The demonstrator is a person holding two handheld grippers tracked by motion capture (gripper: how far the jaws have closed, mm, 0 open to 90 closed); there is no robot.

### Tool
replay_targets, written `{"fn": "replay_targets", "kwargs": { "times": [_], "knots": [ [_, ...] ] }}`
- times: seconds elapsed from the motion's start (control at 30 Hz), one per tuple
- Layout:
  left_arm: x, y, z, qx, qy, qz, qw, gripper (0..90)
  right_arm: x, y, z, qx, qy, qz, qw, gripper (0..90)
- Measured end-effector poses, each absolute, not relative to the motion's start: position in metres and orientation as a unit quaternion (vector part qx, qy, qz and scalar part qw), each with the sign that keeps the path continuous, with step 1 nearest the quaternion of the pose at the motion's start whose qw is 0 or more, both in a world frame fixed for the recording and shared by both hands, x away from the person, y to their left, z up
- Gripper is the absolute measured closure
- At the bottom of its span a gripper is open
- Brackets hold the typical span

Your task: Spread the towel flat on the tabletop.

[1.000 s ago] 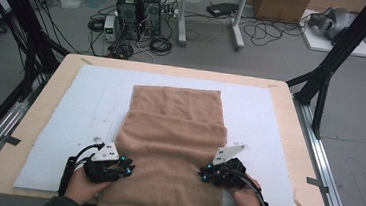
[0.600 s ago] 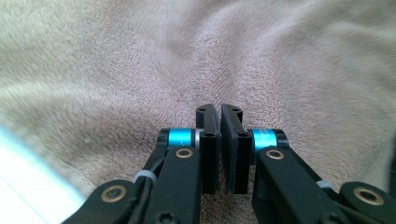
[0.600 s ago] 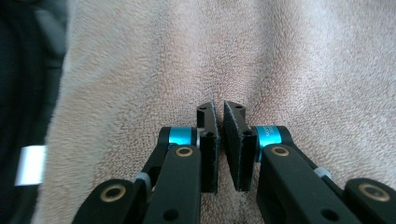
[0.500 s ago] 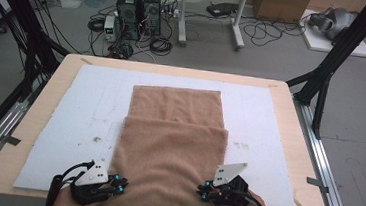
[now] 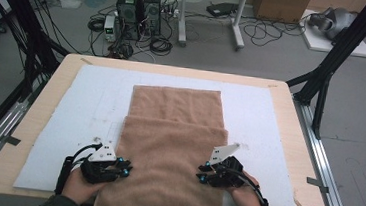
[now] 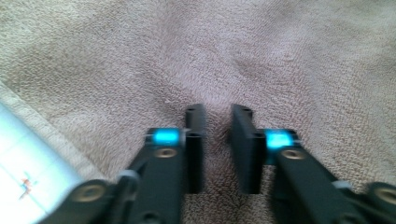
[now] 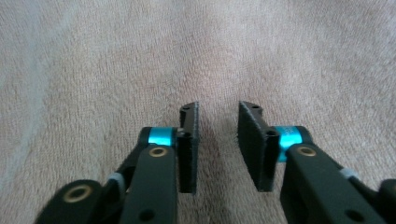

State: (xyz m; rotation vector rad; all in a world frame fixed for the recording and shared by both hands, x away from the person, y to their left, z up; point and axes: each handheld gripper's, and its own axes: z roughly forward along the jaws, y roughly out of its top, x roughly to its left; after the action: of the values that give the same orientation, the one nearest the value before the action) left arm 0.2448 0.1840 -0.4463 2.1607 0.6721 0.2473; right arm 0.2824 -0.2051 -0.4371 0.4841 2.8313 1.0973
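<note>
A brown towel (image 5: 171, 157) lies lengthwise on the white foam board (image 5: 80, 104), its near part folded over the far part. My left gripper (image 5: 126, 168) rests at the towel's left edge and my right gripper (image 5: 200, 177) at its right edge, both pointing inward. In the left gripper view the left gripper (image 6: 217, 112) has a narrow gap over the flat terry cloth (image 6: 233, 56); its jaws have just been closing, with nothing between them. In the right gripper view the right gripper (image 7: 218, 108) stands a little wider over the towel (image 7: 210, 51); its jaws have just been opening, nothing pinched.
The foam board lies on a wooden table (image 5: 9, 168) with metal rails (image 5: 323, 165) along its sides. Black frame struts (image 5: 335, 61) rise at the far corners. Computers (image 5: 139, 9) and cables sit on the floor behind the table.
Half a second ago both hands had drawn back toward the near table edge; now they are forward again at the towel's sides. The fold line sits slightly nearer than a second ago.
</note>
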Motion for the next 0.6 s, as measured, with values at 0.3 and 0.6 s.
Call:
{"fn": "replay_targets", "kwargs": {
  "times": [0.3,0.6],
  "knots": [
    [0.206,0.19,-0.441,0.861,0.254,0.095,0.431,85.9,0.258,-0.206,-0.435,0.13,0.924,0.359,0.015,84.3],
    [0.2,0.194,-0.421,0.853,0.246,0.11,0.446,72.4,0.237,-0.21,-0.415,0.12,0.92,0.372,0.039,74.6]
  ]
}}
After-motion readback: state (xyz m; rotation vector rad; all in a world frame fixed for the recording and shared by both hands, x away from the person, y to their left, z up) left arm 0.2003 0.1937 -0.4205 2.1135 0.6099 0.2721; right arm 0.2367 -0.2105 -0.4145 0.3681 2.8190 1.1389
